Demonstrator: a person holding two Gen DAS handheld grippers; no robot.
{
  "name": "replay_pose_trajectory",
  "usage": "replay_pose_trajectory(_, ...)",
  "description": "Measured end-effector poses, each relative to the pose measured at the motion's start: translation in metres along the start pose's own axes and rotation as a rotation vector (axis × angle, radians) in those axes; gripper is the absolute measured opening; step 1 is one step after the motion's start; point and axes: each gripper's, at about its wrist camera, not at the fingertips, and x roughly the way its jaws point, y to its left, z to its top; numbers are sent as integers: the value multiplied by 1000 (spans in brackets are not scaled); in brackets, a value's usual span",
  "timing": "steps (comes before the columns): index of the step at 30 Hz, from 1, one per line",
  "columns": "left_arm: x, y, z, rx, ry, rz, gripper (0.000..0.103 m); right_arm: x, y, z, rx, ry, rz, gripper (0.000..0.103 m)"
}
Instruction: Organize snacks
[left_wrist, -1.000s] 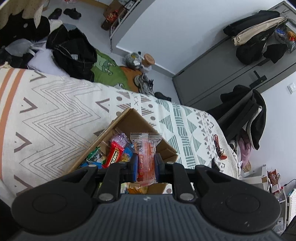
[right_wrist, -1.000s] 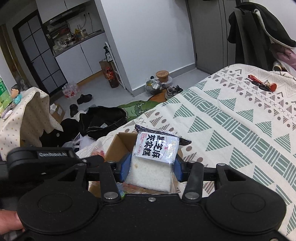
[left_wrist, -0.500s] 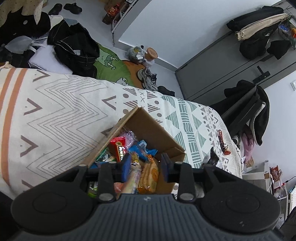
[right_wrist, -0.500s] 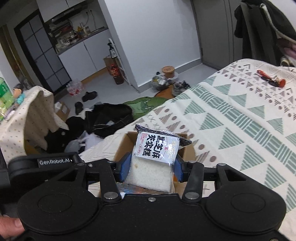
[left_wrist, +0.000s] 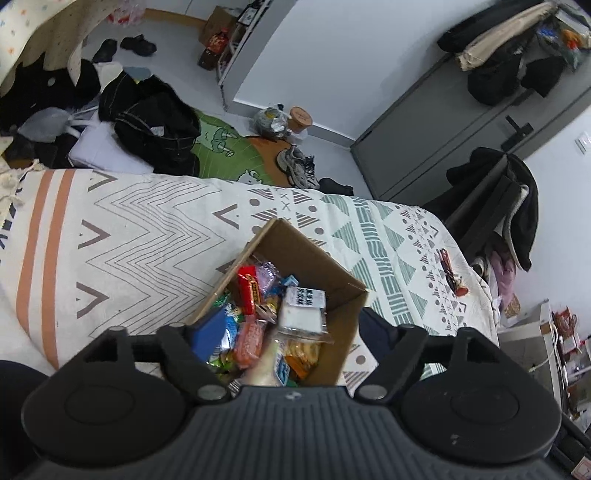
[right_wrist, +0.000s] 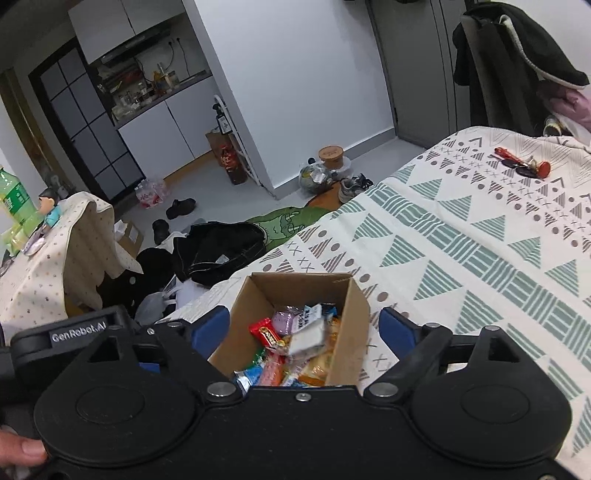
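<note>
The right gripper (right_wrist: 299, 326) fills the lower frame, its blue-padded fingers (right_wrist: 393, 330) spread wide with nothing between them. Centred between the fingers, a cardboard box (right_wrist: 351, 306) sits on a patterned bedspread (right_wrist: 461, 251). The box holds mixed snack packets: a white packet (right_wrist: 304, 338) lies on top, a red bar (right_wrist: 267, 334) just left of it, an orange packet (right_wrist: 271, 371) below. Keys with a red tag (right_wrist: 526, 166) lie at upper right of the bedspread. A fingertip (right_wrist: 26, 448) shows at lower left.
</note>
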Motion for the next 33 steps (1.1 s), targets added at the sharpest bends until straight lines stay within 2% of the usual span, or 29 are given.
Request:
replay_pose_trajectory(3, -8, -9, -5, 25, -2, 6, 82, -12, -7, -2, 16, -9, -4, 91)
replay_pose_trajectory(9, -27, -23, -15, 80, -32, 2, 96, -37, -19, -5, 29, -53, -3, 99)
replay_pose_trajectory(13, -39, -31, -23, 115, -56, -3, 103, -50, -30, -16, 43, -58, -7, 100)
replay_pose_trajectory(18, -49, -39, -34, 165, -68, -4, 103, -62, -39, -31, 50, -56, -5, 103)
replay_pose_trajectory(33, -81, -42, -67, 308, -107, 14, 103, -102, -39, -55, 49, -82, -21, 103)
